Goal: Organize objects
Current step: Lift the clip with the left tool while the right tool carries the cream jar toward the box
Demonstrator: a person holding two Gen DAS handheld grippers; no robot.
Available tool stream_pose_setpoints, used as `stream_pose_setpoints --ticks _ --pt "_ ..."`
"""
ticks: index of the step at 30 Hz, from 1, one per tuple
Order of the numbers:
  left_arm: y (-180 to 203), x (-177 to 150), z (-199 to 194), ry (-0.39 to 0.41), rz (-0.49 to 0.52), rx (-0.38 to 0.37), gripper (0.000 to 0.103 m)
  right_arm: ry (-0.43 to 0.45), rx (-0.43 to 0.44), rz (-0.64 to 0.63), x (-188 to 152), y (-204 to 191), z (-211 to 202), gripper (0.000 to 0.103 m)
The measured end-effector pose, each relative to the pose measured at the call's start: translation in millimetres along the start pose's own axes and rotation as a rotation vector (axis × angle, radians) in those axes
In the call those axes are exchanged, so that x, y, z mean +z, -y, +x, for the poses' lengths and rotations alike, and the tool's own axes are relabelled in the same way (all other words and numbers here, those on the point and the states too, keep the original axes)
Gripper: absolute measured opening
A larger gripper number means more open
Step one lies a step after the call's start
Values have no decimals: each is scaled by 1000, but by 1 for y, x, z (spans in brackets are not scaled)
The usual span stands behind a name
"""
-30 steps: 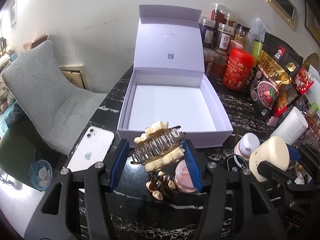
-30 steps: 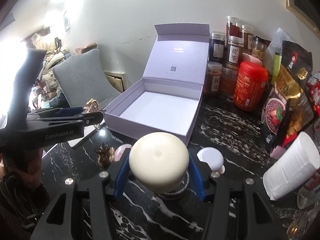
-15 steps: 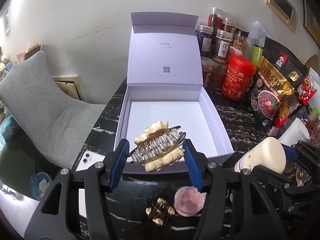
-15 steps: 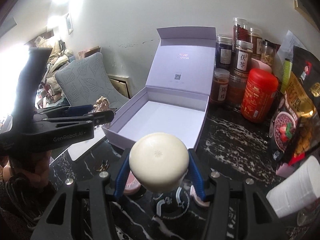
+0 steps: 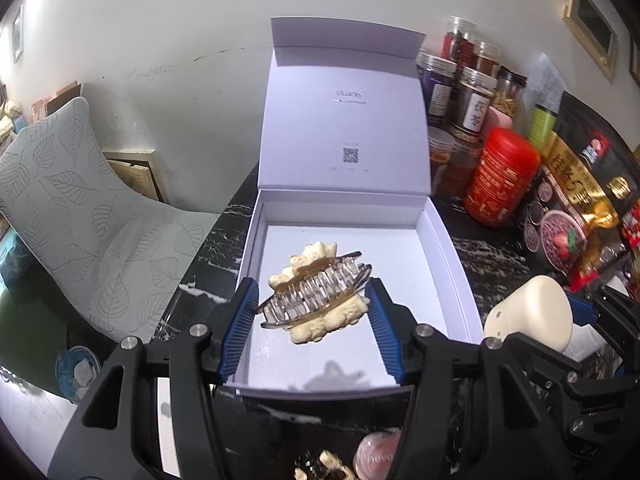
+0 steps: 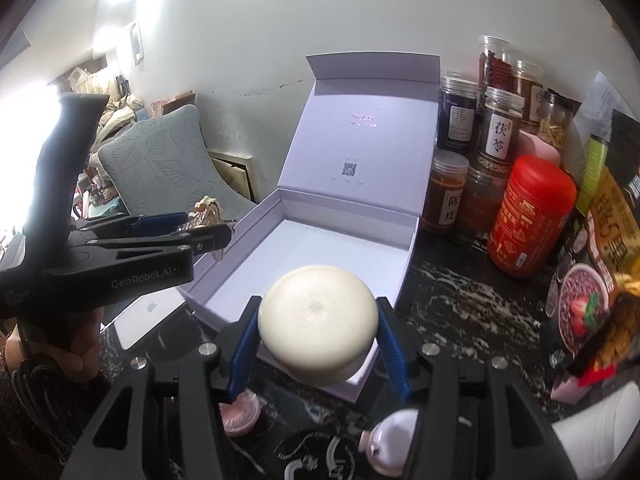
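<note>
My left gripper (image 5: 312,304) is shut on a clear hair claw clip with cream bear shapes (image 5: 316,298), held in the air over the front part of the open lavender box (image 5: 460,260). The box (image 6: 408,252) has its lid standing upright and an empty white floor. My right gripper (image 6: 318,334) is shut on a cream round-capped jar (image 6: 318,318), hovering at the box's near right corner. That jar (image 5: 528,318) shows at the right of the left wrist view. The left gripper (image 6: 208,220) with the clip (image 6: 204,210) appears at the box's left side.
Spice jars (image 6: 500,128), a red canister (image 6: 528,216) and snack bags (image 5: 572,208) crowd the right of the black marble top. A pink pot (image 5: 378,454), another small clip (image 5: 324,468), a white phone (image 6: 148,312) and a white-capped item (image 6: 394,438) lie before the box. A leaf-patterned chair (image 5: 72,216) stands left.
Both grippers have moved forward toward the box with their loads. The clip now hangs over the box floor, and the jar has reached the box's near corner.
</note>
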State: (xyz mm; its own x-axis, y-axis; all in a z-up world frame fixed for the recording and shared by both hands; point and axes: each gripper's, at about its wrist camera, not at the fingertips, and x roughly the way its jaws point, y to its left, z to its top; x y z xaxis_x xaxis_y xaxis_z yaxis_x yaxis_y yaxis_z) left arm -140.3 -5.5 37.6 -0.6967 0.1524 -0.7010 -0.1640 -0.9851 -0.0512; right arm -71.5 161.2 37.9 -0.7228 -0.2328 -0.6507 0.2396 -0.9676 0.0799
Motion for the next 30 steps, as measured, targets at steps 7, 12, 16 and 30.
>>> stream_pose_setpoints --ticks 7,12,16,30 --pt "-4 14 20 -3 -6 25 54 -10 7 -20 15 8 25 56" --pt "-11 22 35 -17 -24 34 54 -6 13 -31 27 12 40 56" --pt "-13 30 46 -20 -28 38 54 -1 17 -36 37 16 53 56" --pt "-16 68 81 -23 -33 63 54 12 30 -13 71 37 89 56"
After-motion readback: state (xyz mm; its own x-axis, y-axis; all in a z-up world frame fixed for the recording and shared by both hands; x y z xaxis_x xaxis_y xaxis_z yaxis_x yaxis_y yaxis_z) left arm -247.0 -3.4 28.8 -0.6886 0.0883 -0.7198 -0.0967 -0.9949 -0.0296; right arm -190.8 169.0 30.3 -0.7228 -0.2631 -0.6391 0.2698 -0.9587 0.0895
